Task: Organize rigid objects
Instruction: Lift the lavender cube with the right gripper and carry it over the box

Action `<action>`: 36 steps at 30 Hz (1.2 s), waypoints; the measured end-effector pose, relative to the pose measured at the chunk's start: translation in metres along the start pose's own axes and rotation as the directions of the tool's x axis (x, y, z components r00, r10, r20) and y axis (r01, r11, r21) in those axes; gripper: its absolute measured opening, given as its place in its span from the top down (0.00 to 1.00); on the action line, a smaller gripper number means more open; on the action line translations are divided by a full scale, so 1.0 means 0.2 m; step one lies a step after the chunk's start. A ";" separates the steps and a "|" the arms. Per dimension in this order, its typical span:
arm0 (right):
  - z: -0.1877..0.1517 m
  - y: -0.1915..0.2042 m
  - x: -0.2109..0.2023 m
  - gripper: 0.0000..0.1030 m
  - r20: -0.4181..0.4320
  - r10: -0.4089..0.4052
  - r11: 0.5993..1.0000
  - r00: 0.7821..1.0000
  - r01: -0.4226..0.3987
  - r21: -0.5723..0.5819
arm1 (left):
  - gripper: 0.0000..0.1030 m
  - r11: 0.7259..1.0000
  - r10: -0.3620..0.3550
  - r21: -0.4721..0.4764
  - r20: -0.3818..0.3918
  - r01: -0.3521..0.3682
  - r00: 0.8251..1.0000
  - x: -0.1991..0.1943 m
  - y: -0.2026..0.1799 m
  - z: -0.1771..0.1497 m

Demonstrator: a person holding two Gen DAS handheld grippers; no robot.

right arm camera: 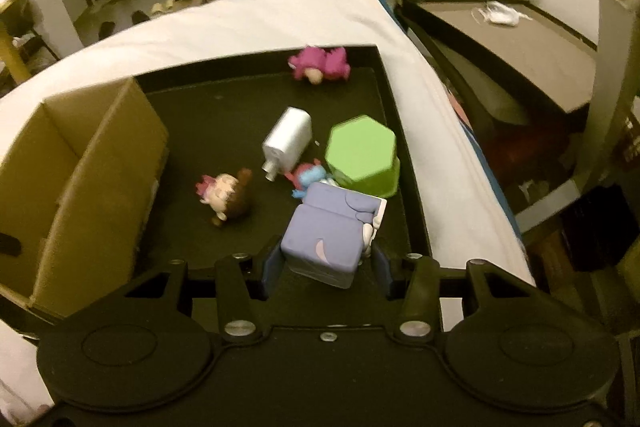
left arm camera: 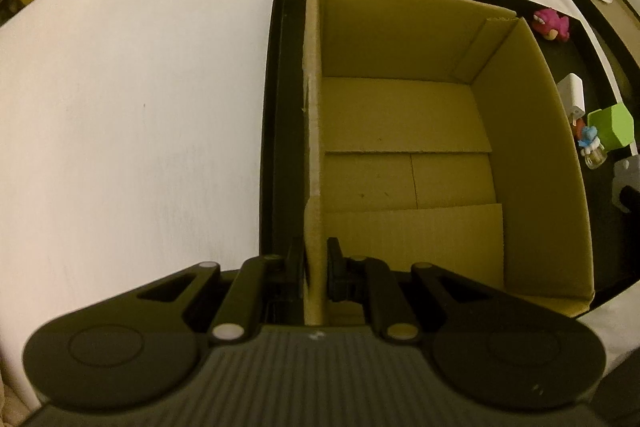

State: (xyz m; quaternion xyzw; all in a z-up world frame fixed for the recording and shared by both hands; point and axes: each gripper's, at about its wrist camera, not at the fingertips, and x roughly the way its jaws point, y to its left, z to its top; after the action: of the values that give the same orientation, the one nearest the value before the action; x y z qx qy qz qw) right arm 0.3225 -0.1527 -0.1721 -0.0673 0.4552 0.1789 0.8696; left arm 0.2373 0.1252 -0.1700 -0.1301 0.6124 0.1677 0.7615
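**Currently: block gripped, box braced for loading**

The left gripper (left arm camera: pixel 315 269) was clamped on the near wall of the box (left arm camera: pixel 404 131), one finger outside and one inside, holding the box steady. The box stood on the black tray (right arm camera: pixel 224 99) and was empty.

The right gripper (right arm camera: pixel 326 263) grasped the purple block (right arm camera: pixel 326 241) between its pads, tilted, just right of the box and apparently clear of the tray floor. Beyond the block, further right of the box, lay the green cup (right arm camera: pixel 362 157), the white adapter (right arm camera: pixel 289 141), a small blue figure (right arm camera: pixel 304 181) touching the cup, a brown-haired figure (right arm camera: pixel 226 197) nearest the box, and a pink toy (right arm camera: pixel 320 65) at the far rim.

Judged step: transfer of the first item. The next move called for carrying the block left over the box wall, lowering it inside, then releasing it. The left grip should be kept until loading ends. Five items remained.
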 end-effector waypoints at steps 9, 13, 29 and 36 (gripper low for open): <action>0.08 0.10 -0.11 0.56 0.064 0.053 0.997 0.997 -0.050 -0.059 | 0.91 1.000 -0.004 -0.017 -0.032 0.004 0.999 0.05 0.00 0.04; 0.12 0.16 -0.14 0.56 0.084 0.077 0.994 0.993 -0.070 -0.082 | 0.91 1.000 0.001 -0.010 -0.034 -0.002 0.999 0.05 0.00 0.03; 0.24 0.31 -0.20 0.56 0.133 0.187 0.973 0.973 -0.165 -0.161 | 0.91 0.999 0.032 0.020 -0.006 -0.032 0.999 0.04 -0.05 -0.03; 0.27 0.41 -0.22 0.56 0.138 0.253 0.943 0.957 -0.212 -0.258 | 0.91 0.999 0.034 0.013 0.001 -0.034 0.999 0.04 -0.05 -0.06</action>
State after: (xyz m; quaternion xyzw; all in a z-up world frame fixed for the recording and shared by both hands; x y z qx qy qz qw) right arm 0.3116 -0.0728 -0.1011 -0.1022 0.3594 0.3395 0.8632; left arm 0.2328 0.1116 -0.1800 -0.1146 0.6154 0.1763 0.7596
